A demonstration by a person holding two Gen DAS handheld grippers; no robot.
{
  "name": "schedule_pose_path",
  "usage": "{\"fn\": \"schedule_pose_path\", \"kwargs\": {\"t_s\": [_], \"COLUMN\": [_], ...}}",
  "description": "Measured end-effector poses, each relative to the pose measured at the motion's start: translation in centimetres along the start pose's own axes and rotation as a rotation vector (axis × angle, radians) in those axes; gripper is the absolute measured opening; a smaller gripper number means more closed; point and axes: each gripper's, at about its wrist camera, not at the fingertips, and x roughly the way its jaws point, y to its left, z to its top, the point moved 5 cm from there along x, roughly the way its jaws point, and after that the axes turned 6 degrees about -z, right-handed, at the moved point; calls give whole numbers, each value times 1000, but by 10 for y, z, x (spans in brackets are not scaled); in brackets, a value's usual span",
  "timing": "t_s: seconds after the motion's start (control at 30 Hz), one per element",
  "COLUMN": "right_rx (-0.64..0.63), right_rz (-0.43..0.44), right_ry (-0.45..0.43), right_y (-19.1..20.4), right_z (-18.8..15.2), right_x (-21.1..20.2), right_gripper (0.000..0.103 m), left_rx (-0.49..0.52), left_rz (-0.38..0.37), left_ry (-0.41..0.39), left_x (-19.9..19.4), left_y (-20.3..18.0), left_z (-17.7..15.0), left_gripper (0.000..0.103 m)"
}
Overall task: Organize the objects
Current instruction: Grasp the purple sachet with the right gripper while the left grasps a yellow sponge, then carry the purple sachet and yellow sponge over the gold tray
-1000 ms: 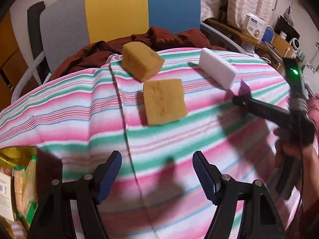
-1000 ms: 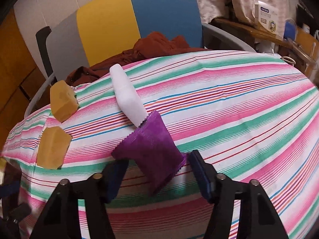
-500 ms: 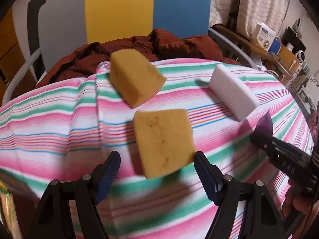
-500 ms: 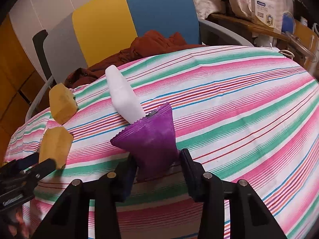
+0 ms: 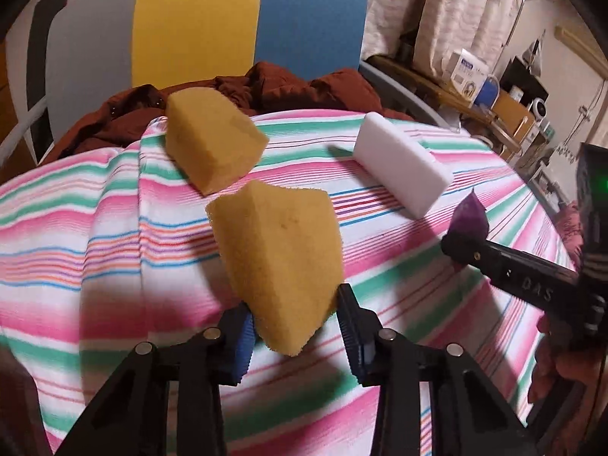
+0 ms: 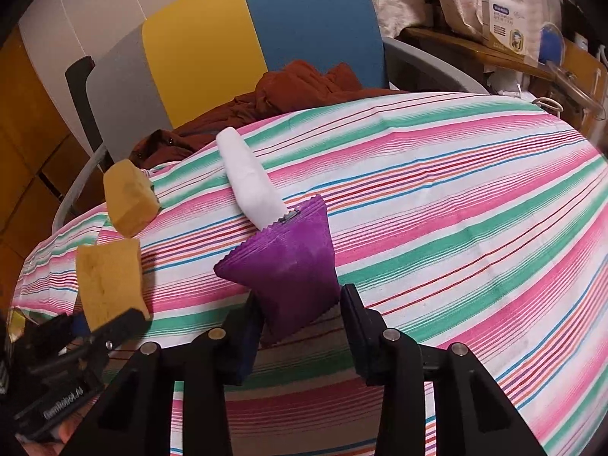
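On the striped cloth (image 5: 114, 247), my left gripper (image 5: 294, 315) is closing on the nearer yellow sponge (image 5: 277, 250). Its blue pads press the sponge's sides, and the sponge tilts up at the near end. A second yellow sponge (image 5: 212, 148) lies just beyond it, with a white foam block (image 5: 402, 171) to the right. My right gripper (image 6: 300, 315) is closing on a purple pouch (image 6: 288, 262), which is pinched and standing up between the pads. The white foam block (image 6: 247, 174) touches the pouch's far corner. In the right wrist view the left gripper (image 6: 114, 319) holds its sponge (image 6: 108, 281) at the left.
A rust-brown garment (image 5: 304, 87) is heaped behind the cloth's far edge, against a grey, yellow and blue chair back (image 5: 247, 19). A cluttered shelf with boxes (image 5: 475, 76) stands at the far right. The cloth's right half (image 6: 456, 209) is bare.
My left gripper moved forward over the nearer sponge and closed on it, tipping it up. My right gripper closed on the purple pouch, bunching it upright.
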Motion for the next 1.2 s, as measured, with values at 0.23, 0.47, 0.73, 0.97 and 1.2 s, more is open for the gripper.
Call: {"fn": "schedule_pose_path", "kwargs": {"t_s": [0.23, 0.47, 0.73, 0.97, 1.2], "right_rx": [4, 7, -39, -129, -175], "right_rz": [-4, 24, 56, 40, 115], "right_ry": [-11, -16, -19, -26, 16], "right_y": [1, 7, 27, 62, 105], "right_z": [3, 2, -7, -22, -52], "right_x": [-4, -8, -13, -33, -59], "right_gripper": [40, 40, 40, 40, 40], "left_rx": [-41, -61, -72, -36, 48], "left_rz": [-17, -59, -109, -137, -149], "left_ry": [-44, -65, -68, -94, -141], "left_x": [-23, -55, -106, -146, -188], "left_y": [7, 2, 2, 5, 4], "left_z": [-11, -37, -78, -92, -111], "left_gripper": [39, 39, 39, 39, 39]}}
